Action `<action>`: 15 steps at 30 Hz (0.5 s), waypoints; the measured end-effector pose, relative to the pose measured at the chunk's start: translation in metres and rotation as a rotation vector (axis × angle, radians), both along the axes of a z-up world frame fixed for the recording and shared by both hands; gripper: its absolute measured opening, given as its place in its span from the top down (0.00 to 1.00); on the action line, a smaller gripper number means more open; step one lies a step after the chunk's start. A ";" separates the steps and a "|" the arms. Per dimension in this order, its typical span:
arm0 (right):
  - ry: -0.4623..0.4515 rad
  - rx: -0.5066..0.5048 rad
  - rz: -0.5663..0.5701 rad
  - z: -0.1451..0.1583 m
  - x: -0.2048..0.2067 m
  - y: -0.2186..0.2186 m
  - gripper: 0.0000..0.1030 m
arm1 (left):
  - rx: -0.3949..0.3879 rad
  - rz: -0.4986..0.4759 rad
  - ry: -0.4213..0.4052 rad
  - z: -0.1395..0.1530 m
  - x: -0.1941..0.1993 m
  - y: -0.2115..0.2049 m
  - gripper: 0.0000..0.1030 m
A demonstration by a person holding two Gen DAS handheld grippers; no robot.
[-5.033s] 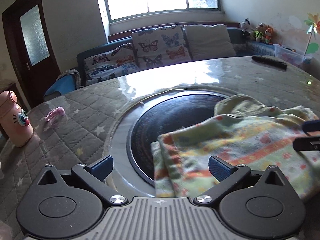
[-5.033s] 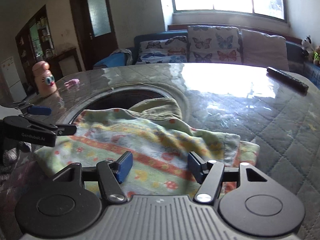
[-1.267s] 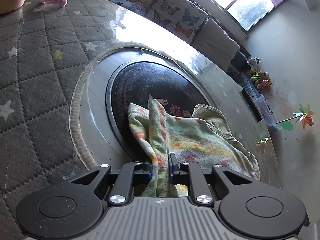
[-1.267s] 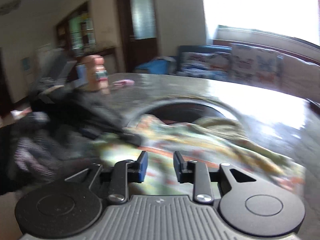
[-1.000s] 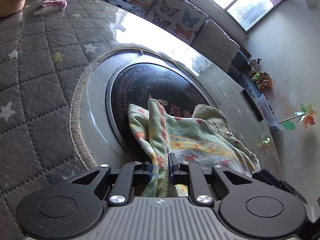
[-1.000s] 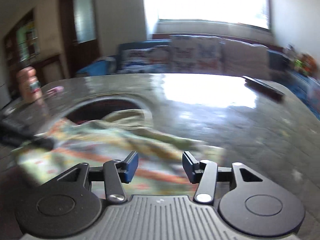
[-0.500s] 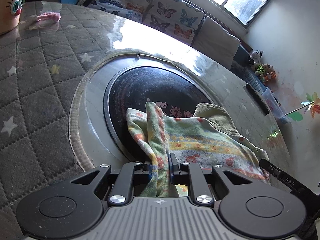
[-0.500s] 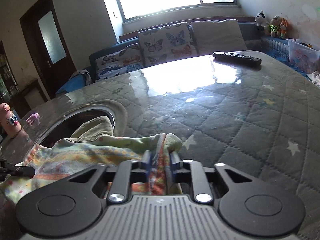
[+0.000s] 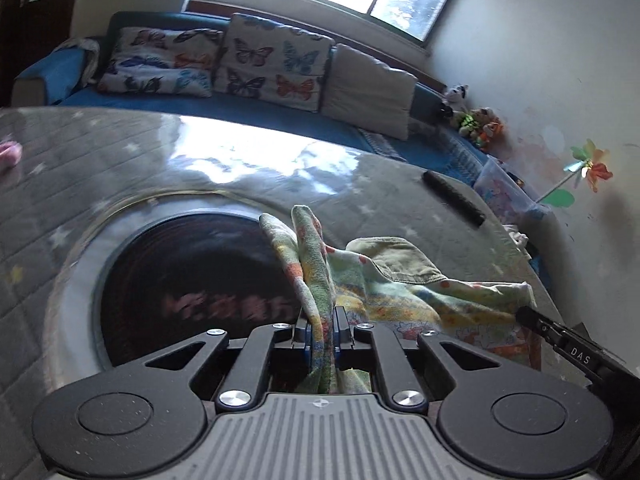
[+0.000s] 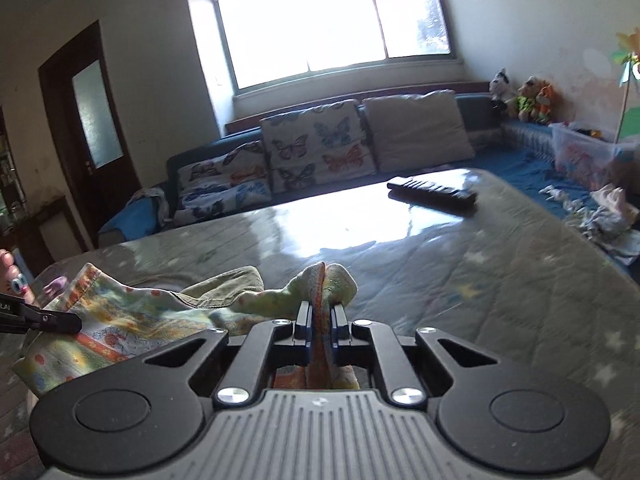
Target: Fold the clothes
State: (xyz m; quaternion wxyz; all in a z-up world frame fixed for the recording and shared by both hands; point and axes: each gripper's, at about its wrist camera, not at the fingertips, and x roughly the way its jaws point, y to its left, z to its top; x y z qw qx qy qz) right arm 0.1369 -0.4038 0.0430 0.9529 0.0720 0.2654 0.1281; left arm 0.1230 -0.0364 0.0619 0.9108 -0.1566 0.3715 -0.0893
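2 claws clamped on garment (image 9: 400, 292) corners: left claw (image 9: 321, 330), right claw (image 10: 320, 330).

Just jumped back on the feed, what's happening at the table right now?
A person is folding a patterned cloth on the quilted table, with a handheld gripper in each hand. The left gripper is shut on one bunched corner, its jaws having just tightened on the fabric, and the right gripper is shut on another corner. The cloth hangs slack between them, partly over the dark round inset. No fold is laid yet.
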 end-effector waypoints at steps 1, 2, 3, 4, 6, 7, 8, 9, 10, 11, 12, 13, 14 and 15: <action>-0.004 -0.008 -0.014 0.002 0.003 -0.006 0.93 | -0.001 -0.013 -0.005 0.001 0.007 -0.010 0.90; -0.007 -0.016 -0.029 0.003 0.006 -0.011 0.93 | -0.004 -0.025 -0.008 0.002 0.014 -0.020 0.90; -0.011 -0.025 -0.043 0.005 0.009 -0.017 0.93 | -0.007 -0.038 -0.010 0.003 0.022 -0.030 0.90; -0.013 -0.032 -0.063 0.007 0.014 -0.026 0.93 | -0.007 -0.050 -0.013 0.003 0.028 -0.040 0.90; -0.018 -0.049 -0.096 0.010 0.022 -0.041 0.93 | 0.002 -0.073 -0.014 0.002 0.041 -0.058 0.90; -0.022 -0.058 -0.110 0.012 0.025 -0.047 0.93 | 0.007 -0.084 -0.014 0.002 0.047 -0.067 0.90; -0.023 -0.061 -0.116 0.012 0.027 -0.050 0.93 | 0.012 -0.094 -0.014 0.001 0.053 -0.074 0.90; -0.025 -0.066 -0.131 0.013 0.030 -0.057 0.93 | 0.017 -0.103 -0.011 0.000 0.058 -0.081 0.90; -0.028 -0.068 -0.146 0.014 0.032 -0.064 0.93 | 0.017 -0.113 -0.005 -0.001 0.062 -0.088 0.90; -0.029 -0.069 -0.156 0.013 0.034 -0.069 0.93 | 0.017 -0.124 -0.001 -0.002 0.066 -0.094 0.90; -0.029 -0.071 -0.166 0.013 0.035 -0.074 0.93 | 0.022 -0.133 0.002 -0.004 0.070 -0.099 0.90; -0.029 -0.072 -0.177 0.012 0.036 -0.079 0.93 | 0.028 -0.141 0.006 -0.006 0.074 -0.105 0.90; -0.025 -0.074 -0.185 0.010 0.037 -0.083 0.93 | 0.033 -0.149 0.011 -0.008 0.077 -0.110 0.90; -0.021 -0.077 -0.193 0.009 0.038 -0.087 0.93 | 0.035 -0.156 0.016 -0.010 0.080 -0.115 0.90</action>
